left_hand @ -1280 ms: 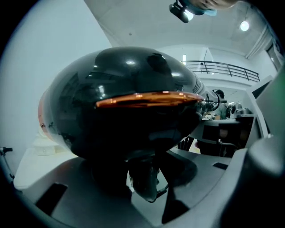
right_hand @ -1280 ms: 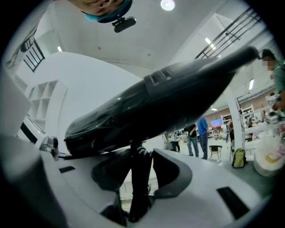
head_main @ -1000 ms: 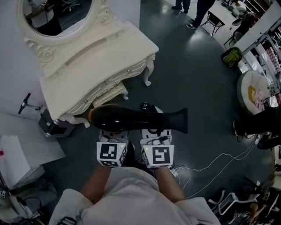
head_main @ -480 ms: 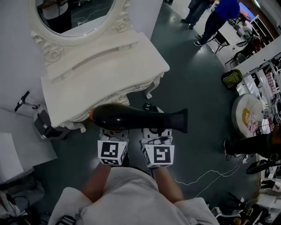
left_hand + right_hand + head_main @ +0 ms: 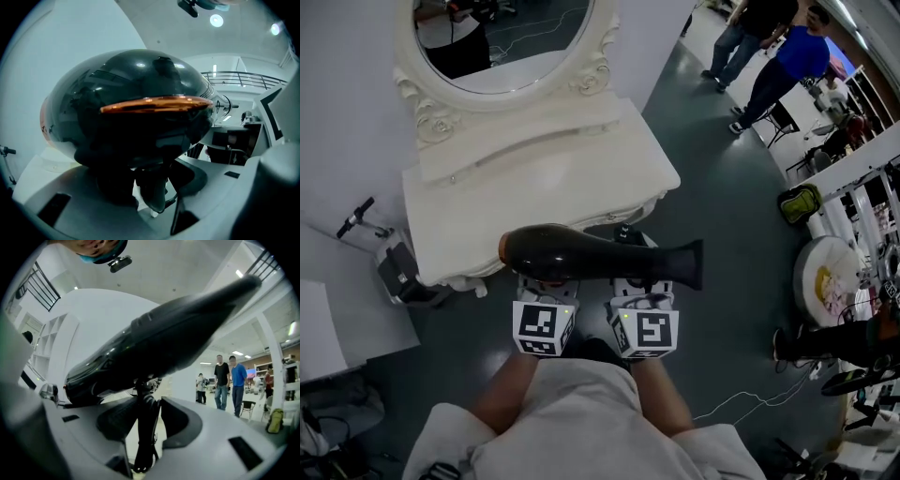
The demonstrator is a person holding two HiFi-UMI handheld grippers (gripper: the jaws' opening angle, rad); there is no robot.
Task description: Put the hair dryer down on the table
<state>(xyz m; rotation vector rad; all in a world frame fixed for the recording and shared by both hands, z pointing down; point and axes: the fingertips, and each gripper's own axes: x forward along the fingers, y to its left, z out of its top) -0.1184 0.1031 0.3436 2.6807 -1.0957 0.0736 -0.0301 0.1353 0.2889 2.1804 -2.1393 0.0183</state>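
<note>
A black hair dryer [image 5: 600,261] lies level across both grippers, its bulbous orange-trimmed end to the left and its narrow end to the right. My left gripper [image 5: 546,281] is under the fat end; in the left gripper view the dryer [image 5: 131,108] fills the frame and a dark part of it is pinched between the jaws of that gripper [image 5: 152,187]. My right gripper [image 5: 639,284] is under the barrel [image 5: 164,343], and the jaws of that gripper [image 5: 143,423] close on a black cord-wrapped part hanging from it. The white dressing table [image 5: 534,187] lies just beyond, its front edge under the dryer's left end.
An oval mirror [image 5: 502,37] stands on the table's back. Two people [image 5: 769,66] stand at the far right on the dark floor. A round white table [image 5: 825,272] is at the right, a white cable [image 5: 741,403] lies low right, and a grey box [image 5: 394,272] sits left of the table.
The dressing table has come nearer and more central in the head view; the dryer's left end now overlaps its front edge. Both grippers hold the dryer as before.
</note>
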